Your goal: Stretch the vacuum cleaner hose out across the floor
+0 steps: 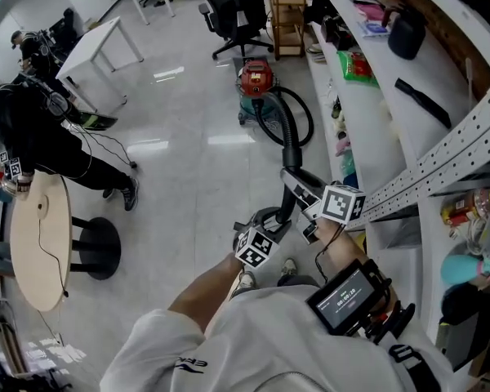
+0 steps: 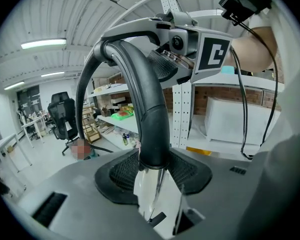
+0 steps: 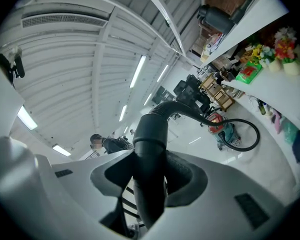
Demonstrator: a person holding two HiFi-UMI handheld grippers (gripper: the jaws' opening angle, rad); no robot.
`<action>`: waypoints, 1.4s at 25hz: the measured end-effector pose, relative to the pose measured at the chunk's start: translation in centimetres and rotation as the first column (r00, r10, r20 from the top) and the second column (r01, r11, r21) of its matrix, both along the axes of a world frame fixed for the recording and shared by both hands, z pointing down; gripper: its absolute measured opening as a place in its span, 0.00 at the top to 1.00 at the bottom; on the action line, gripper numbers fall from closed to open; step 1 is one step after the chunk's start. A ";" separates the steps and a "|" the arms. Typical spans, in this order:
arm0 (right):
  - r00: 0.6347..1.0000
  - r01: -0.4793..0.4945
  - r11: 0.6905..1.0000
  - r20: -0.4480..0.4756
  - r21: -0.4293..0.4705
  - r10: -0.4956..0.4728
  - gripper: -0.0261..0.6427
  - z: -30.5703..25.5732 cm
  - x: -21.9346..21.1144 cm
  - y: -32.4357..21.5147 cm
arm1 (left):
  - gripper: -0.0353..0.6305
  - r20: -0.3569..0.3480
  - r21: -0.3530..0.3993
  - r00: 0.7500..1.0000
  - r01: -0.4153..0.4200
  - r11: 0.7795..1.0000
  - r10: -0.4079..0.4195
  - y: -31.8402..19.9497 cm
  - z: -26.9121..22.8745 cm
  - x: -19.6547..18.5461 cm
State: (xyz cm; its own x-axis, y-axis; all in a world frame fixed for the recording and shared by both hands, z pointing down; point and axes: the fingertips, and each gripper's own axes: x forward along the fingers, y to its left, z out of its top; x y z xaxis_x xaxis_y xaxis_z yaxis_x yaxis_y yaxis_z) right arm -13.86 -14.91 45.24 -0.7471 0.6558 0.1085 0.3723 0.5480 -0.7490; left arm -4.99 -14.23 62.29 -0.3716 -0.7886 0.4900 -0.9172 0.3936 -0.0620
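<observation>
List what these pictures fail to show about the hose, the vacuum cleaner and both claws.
1. End of the hose: head view, hidden behind the marker cubes; left gripper view, its metal tube sinks out of sight inside the left claw.
2. Jaws of the right claw and left claw: head view, covered by those cubes.
3. The vacuum cleaner: left gripper view, mostly under a blurred patch.
4. Hose-to-cleaner joint: head view, too small.

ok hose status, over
Left gripper and right gripper shut on black vacuum cleaner hose. Hose curls by red canister vacuum, not stretched. White shelving close alongside.
</observation>
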 end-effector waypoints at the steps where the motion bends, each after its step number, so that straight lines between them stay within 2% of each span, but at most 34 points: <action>1: 1.000 -0.011 1.000 0.002 -0.002 0.011 0.70 -0.2 0.2 0.4 | 0.68 0.001 0.003 1.000 -0.012 1.000 0.012 0.4 -0.1 0.2; 18: 0.980 -0.200 0.980 -0.016 0.020 0.200 0.70 0.7 7.9 7.9 | 0.68 -0.007 0.020 0.980 -0.200 0.980 0.200 9.4 0.3 8.0; 28: 0.956 -0.295 0.956 0.006 0.001 0.295 0.70 -0.3 13.6 5.5 | 0.68 0.018 0.011 0.959 -0.284 0.959 0.284 8.1 -0.1 13.2; 35: 0.936 -0.352 0.936 0.015 -0.019 0.353 0.70 -0.2 20.5 2.0 | 0.68 0.032 -0.012 0.942 -0.334 0.942 0.335 5.4 0.2 19.6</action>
